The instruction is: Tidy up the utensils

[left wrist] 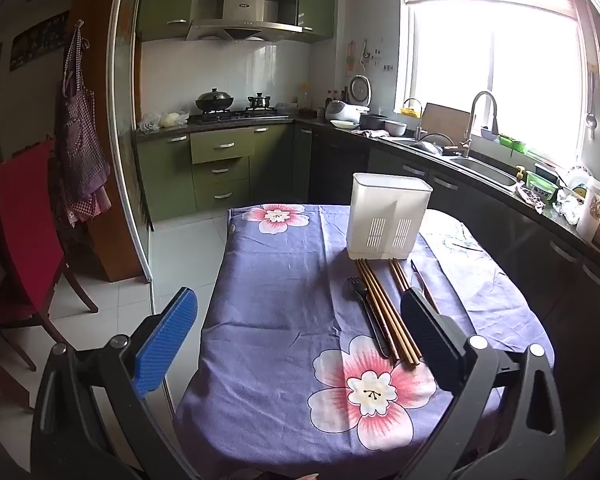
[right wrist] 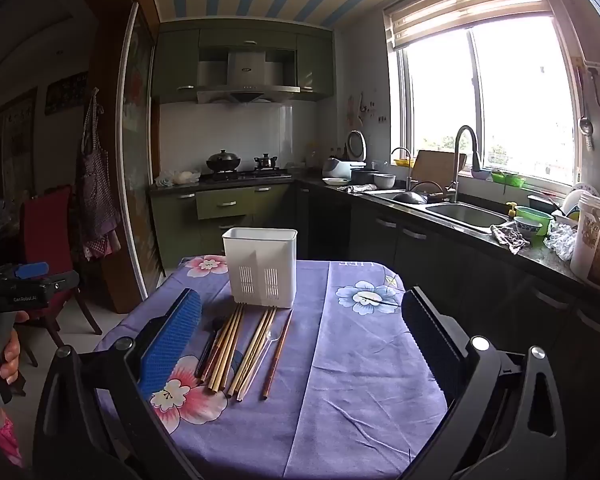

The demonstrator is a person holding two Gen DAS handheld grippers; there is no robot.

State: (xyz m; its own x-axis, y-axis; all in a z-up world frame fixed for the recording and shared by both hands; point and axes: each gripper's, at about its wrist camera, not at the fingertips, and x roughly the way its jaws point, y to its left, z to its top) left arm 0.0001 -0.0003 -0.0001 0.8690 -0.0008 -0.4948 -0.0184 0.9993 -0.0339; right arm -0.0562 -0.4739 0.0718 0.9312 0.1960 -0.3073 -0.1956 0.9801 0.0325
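Right gripper [right wrist: 302,340]: jaws spread wide, empty, above the table [right wrist: 360,380]. Left gripper [left wrist: 300,328]: likewise spread, empty. Chopsticks [right wrist: 228,352], black fork [left wrist: 366,312], clear spoon [right wrist: 265,350]: flat, just ahead, long axes pointing toward the white caddy [right wrist: 262,266]. Caddy: upright, two compartments; contents not visible.

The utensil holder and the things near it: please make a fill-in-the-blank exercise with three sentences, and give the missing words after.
1. The white utensil holder stands upright on a purple cloth printed with ____.
2. The chopsticks lie on the cloth in front of the holder, not ____ it.
3. Both the left tongs and the right tongs are ____ and hold nothing.

Missing words: flowers; inside; open
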